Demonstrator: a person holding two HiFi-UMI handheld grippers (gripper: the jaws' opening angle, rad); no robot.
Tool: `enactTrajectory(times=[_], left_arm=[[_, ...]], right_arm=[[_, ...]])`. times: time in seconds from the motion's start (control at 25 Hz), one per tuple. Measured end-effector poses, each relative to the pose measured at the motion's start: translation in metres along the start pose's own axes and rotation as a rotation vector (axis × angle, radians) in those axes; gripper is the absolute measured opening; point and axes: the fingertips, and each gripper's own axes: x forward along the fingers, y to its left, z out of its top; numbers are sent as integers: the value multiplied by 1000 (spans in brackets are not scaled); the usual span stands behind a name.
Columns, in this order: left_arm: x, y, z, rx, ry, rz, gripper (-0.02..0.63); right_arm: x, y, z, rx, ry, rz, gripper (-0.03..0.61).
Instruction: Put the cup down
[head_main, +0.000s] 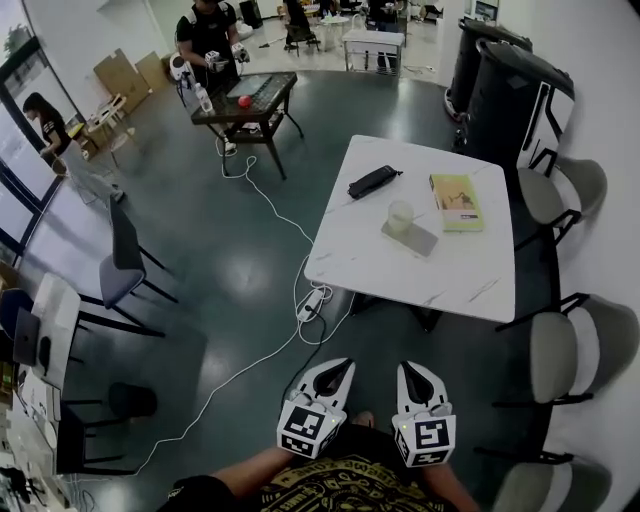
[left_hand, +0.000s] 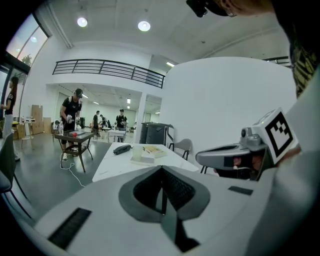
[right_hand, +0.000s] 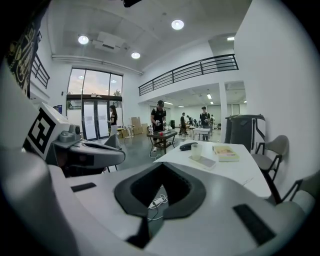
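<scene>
A translucent cup stands upright on a grey pad on the white marble table. It also shows far ahead as the cup in the left gripper view and the cup in the right gripper view. My left gripper and right gripper hang side by side close to my body, well short of the table's near edge. Both are shut with nothing between the jaws. The left gripper has its jaws meeting along one seam, and the right gripper points toward the table.
On the table also lie a black case and a yellow-green book. Grey chairs line its right side. A power strip with a white cable lies on the floor by the table's left corner. A dark chair stands left, and a person is at a wooden table far back.
</scene>
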Motion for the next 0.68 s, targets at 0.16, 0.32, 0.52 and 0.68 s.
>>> enactTrajectory(times=[0.16, 0.32, 0.52, 0.68], left_arm=[[-1, 17, 5, -21, -6, 37, 6], [-4, 23, 7, -23, -18, 39, 6], [-6, 22, 1, -34, -11, 29, 5], [-9, 22, -11, -51, 10, 27, 6]], right_arm=[[3, 3, 3, 2, -2, -18, 5], [6, 8, 3, -6, 2, -20, 5], [8, 13, 1, -17, 17, -13, 5], [9, 17, -8, -14, 43, -4, 5]])
